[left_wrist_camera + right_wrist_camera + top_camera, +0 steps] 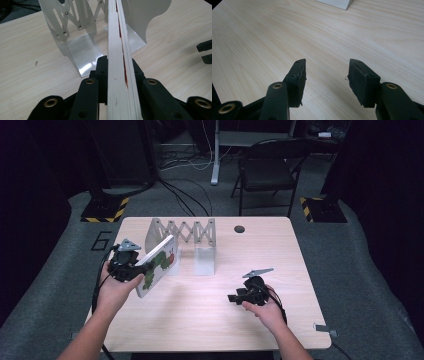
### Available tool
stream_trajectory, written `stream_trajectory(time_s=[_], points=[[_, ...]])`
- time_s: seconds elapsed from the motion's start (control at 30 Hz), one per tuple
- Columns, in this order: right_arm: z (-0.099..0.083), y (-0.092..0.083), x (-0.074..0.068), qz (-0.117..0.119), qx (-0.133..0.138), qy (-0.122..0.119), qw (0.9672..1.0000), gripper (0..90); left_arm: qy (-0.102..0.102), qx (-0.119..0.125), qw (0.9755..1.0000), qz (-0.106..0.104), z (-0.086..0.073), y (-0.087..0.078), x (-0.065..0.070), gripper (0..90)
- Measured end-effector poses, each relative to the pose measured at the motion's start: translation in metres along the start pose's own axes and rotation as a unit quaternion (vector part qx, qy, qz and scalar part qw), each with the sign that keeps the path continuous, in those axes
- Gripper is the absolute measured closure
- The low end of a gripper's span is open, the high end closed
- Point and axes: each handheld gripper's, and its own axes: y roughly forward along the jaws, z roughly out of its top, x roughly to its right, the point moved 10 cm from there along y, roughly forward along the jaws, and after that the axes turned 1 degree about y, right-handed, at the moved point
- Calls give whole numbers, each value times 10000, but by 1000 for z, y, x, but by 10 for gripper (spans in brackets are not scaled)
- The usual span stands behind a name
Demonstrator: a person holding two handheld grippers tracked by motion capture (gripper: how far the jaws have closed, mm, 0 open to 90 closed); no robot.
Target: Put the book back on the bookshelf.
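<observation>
With the left gripper (134, 269) clamped on the book (159, 265), held tilted just before the rack (186, 234), and the right gripper (327, 75) empty and parted, slotting the book upright between the rack's plates seems next.

High view: fixed above the person's edge of the table (210, 320), looking forward and down; takes in the whole top, forearms entering from the bottom, floor and a chair (267, 170) beyond.

Left gripper view: rides the left gripper (131, 267), very near, looking along the edge of the book (120, 62) between its jaws toward the rack (75, 30). The right gripper (205, 51) shows at its right edge.

Right gripper view: rides the right gripper (327, 75), close and low over bare table, facing down along parted jaws.

Shared: book (159, 265), rack (185, 237) and right gripper (240, 295) appear in both the high and left gripper views; tabletop in all three.
</observation>
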Motion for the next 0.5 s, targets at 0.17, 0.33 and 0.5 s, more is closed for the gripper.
stream_trajectory(time_s=[0.17, 0.33, 0.5], points=[[0, 0, 0, -4, -2, 2, 10000, 482, -66, -3, 10000, 38, 1, -2, -5, 759], [0, 0, 0, 5, -9, 12, 10000, 482, -118, 4, 9999, 101, 1, -3, -11, 759], [0, 1, 0, 0, -12, 4, 10000, 482, -218, 17, 9996, 193, 2, -1, -16, 759]])
